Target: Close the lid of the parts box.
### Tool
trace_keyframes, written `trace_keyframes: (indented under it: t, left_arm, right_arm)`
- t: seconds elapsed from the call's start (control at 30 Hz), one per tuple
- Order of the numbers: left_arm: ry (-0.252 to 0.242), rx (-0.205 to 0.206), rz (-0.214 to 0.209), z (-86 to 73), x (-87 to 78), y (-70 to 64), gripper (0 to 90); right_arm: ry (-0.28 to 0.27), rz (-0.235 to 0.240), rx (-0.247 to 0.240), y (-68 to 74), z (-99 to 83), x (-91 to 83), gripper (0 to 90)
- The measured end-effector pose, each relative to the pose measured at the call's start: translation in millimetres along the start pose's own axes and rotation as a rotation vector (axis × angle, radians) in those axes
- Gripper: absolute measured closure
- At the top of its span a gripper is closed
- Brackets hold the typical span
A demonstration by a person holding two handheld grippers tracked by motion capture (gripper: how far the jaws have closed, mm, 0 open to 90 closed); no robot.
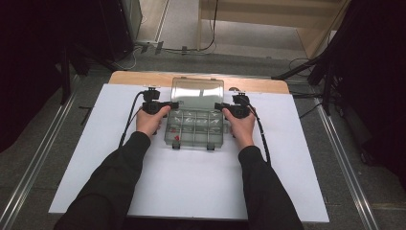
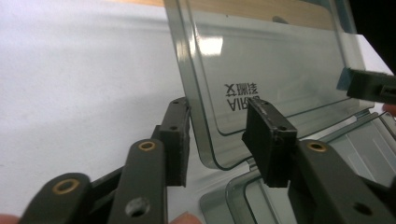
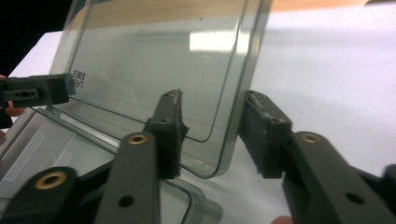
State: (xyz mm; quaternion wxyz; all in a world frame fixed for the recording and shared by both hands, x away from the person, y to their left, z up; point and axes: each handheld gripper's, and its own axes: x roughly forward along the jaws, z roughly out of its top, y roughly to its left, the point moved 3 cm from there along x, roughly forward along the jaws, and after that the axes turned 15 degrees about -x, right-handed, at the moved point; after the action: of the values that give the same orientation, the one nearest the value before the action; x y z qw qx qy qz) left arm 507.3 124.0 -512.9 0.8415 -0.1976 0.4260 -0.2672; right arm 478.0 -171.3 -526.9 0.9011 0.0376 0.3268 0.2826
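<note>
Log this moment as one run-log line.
scene: clear compartment box on white table | lid: raised | left gripper: open, straddling lid edge | right gripper: open, straddling opposite edge

A clear compartment box (image 1: pixel 195 127) sits mid-tabletop (image 1: pixel 287 158), its lid (image 1: pixel 197 92) raised toward twelve o'clock. The left gripper (image 1: pixel 173 104) meets the lid's nine o'clock edge, the right gripper (image 1: pixel 218 106) its three o'clock edge.

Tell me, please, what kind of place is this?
Probably a lab or recording workspace, not a home: a table under a white sheet, dark stands and cables on the floor around it, and metal rails along both sides.
</note>
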Motion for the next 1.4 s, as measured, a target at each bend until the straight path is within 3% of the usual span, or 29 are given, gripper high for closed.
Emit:
trace_keyframes:
  t: [0.2, 0.57, 0.87, 1.2, 1.4]
  left_arm:
    - [-0.044, 0.055, 0.006, 0.8, -8.7, -4.9, 71.7]
    - [-0.064, 0.094, -0.012, -8.0, -13.6, -5.6, 73.0]
    - [-0.067, 0.089, -0.005, -7.4, -13.9, -8.1, 71.0]
    - [-0.109, 0.066, -0.047, 0.5, -17.2, -9.0, 70.4]
    - [-0.115, 0.136, 0.013, 3.5, -19.1, -14.9, 74.5]
  right_arm:
    - [-0.058, -0.023, -0.039, 3.2, 1.2, -13.0, 76.8]
    - [-0.08, -0.025, -0.096, 6.9, -6.4, -23.9, 80.1]
    - [-0.1, -0.027, -0.132, 5.7, -10.1, -26.7, 84.2]
    - [-0.093, -0.054, -0.181, 7.5, -9.7, -28.9, 84.7]
    - [-0.094, -0.054, -0.183, 8.1, -9.8, -28.9, 84.8]
